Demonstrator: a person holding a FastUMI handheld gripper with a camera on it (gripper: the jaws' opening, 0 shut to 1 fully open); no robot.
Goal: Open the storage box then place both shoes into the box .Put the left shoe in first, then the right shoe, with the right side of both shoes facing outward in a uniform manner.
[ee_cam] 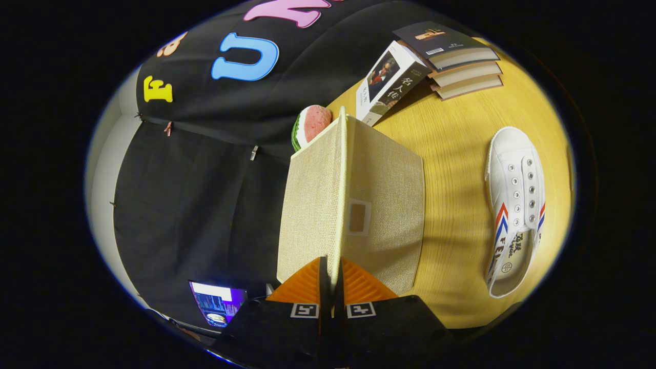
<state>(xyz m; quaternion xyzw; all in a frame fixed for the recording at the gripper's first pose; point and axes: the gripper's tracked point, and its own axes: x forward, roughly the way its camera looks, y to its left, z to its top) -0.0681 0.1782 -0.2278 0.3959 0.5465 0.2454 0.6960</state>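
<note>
Bare tabletop (456, 154) separates the shoe (515, 205) from the storage box (379, 205), whose lid edge (341, 205) the hand-held gripper (330, 287) pinches.

- The claw (330, 287) has both fingers pinched on the thin edge of the storage box's lid (312, 205), which stands raised.
- The beige fabric storage box (384, 205) sits on the wooden counter (456, 154).
- At three o'clock from the box lies a white shoe (515, 210).
- At one o'clock, stacked books (451, 61).
- A watermelon-slice toy (310, 125) peeks out beyond the lid.
</note>
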